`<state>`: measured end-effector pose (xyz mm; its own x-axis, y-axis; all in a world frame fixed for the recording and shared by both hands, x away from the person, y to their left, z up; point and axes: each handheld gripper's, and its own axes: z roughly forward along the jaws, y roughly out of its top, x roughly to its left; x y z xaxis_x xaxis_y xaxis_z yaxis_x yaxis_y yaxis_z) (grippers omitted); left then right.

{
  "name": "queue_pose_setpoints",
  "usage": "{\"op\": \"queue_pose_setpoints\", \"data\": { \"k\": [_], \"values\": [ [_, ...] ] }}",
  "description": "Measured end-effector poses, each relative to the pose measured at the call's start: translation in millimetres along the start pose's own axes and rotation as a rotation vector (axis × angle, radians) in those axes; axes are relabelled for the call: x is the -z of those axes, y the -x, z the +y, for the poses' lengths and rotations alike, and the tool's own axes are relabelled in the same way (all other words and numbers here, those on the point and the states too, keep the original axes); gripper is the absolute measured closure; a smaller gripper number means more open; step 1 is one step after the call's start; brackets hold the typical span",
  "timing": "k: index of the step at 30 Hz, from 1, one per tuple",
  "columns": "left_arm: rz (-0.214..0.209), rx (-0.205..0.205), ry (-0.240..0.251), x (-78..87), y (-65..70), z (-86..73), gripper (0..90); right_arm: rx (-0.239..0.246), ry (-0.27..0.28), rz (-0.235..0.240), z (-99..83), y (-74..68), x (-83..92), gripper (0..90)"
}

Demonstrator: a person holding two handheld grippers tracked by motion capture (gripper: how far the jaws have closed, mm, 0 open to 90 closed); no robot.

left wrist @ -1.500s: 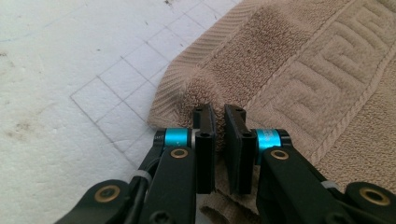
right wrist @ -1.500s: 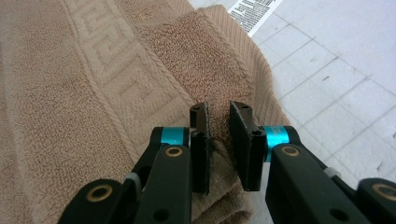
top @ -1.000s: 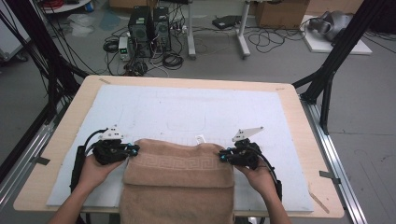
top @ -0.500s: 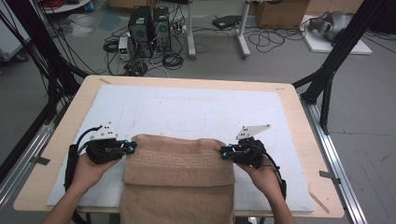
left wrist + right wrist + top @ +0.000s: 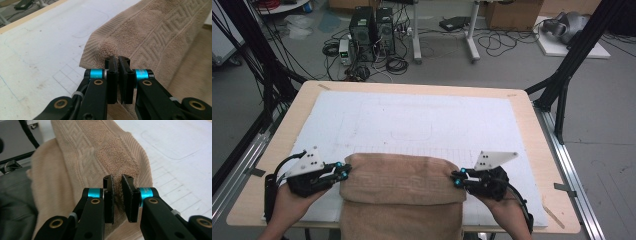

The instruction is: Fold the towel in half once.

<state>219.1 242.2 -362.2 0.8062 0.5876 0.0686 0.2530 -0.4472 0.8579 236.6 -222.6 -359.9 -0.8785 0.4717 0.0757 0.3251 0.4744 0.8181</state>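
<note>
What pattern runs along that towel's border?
A Greek-key meander woven into the tan towel, clearest in the left gripper view.

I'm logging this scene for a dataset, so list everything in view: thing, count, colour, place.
towel: one, tan with a key-pattern band, near table edge, hanging over the front.
mat: one, white with faint drawn outlines, covering the tabletop.
table: one, light wood rim, centre.
computer towers: two, black, on the floor beyond the table.
cables: many, black, on the floor.
left gripper: one, black with blue rings, shut on the towel's left corner.
right gripper: one, black, shut on the towel's right corner.
hands: two, at the bottom edge.
</note>
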Motion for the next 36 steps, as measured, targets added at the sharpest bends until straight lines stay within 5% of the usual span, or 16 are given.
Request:
{"op": "queue_pose_setpoints", "data": {
  "k": [8, 11, 18, 25, 36],
  "values": [
    [-0.067, -0.034, -0.028, 32.9, 58.2, -40.0, 84.0, -0.006, -0.004, 0.061, -37.7, -51.5, 16.0, 75.5],
    [-0.065, -0.036, -0.032, 43.1, 68.7, -47.7, 78.3, -0.021, 0.014, 0.071, -43.2, -62.0, 24.0, 71.7],
    [-0.040, -0.027, 0.005, 54.4, 59.4, -41.3, 72.9, -0.021, 0.050, 0.079, -35.9, -62.5, 29.9, 68.8],
    [-0.028, -0.041, 0.003, 53.1, 52.3, -36.5, 69.4, -0.027, 0.021, 0.045, -34.7, -50.5, 25.9, 66.0],
    [0.014, -0.001, -0.016, 14.2, 23.9, -34.9, 59.3, -0.007, -0.015, -0.056, -23.6, -17.0, 11.6, 57.2]
  ]
}}
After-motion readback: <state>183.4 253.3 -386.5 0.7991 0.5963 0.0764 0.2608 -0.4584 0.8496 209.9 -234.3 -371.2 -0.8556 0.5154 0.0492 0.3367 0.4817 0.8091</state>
